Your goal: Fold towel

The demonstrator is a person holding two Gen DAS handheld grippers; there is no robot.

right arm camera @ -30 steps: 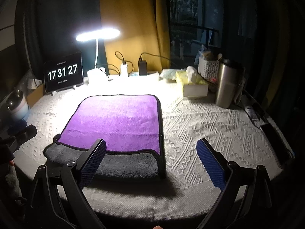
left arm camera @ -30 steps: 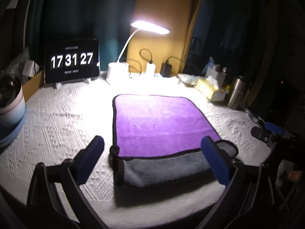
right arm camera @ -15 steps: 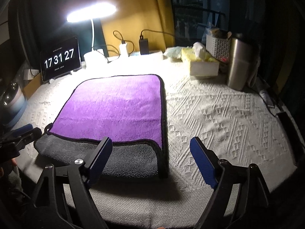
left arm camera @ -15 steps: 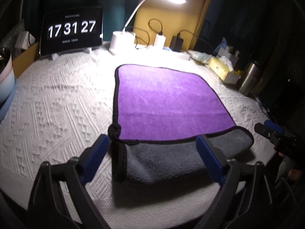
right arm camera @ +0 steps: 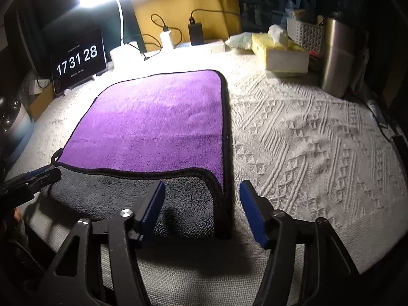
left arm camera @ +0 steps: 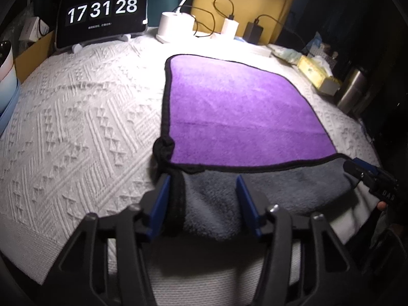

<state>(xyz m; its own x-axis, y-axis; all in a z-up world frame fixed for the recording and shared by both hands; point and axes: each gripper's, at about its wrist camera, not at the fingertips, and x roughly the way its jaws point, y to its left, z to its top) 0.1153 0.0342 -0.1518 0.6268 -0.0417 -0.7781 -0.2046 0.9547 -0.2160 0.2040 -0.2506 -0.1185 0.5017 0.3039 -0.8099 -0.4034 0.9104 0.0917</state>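
A towel, purple on top [left arm camera: 239,112] and grey underneath [left arm camera: 255,191], lies on the white textured tablecloth [left arm camera: 76,127], its near edge at the table's front. My left gripper [left arm camera: 202,201] is open, its blue fingers either side of the towel's near left corner. My right gripper [right arm camera: 202,209] is open around the near right corner of the towel [right arm camera: 153,127]. Each gripper shows at the edge of the other view: the right one in the left wrist view [left arm camera: 367,176], the left one in the right wrist view [right arm camera: 33,181].
At the back stand a tablet clock [left arm camera: 102,12], a lit desk lamp's base [left arm camera: 176,25], chargers [left arm camera: 229,26], a tissue box [right arm camera: 283,53], a steel tumbler [right arm camera: 336,58] and a white basket [right arm camera: 303,33]. A bowl [right arm camera: 15,125] sits far left.
Both grippers have moved forward and down to the towel's near corners, and their jaws have narrowed around them. The clock changed from 17 31 27 to 17 31 28.
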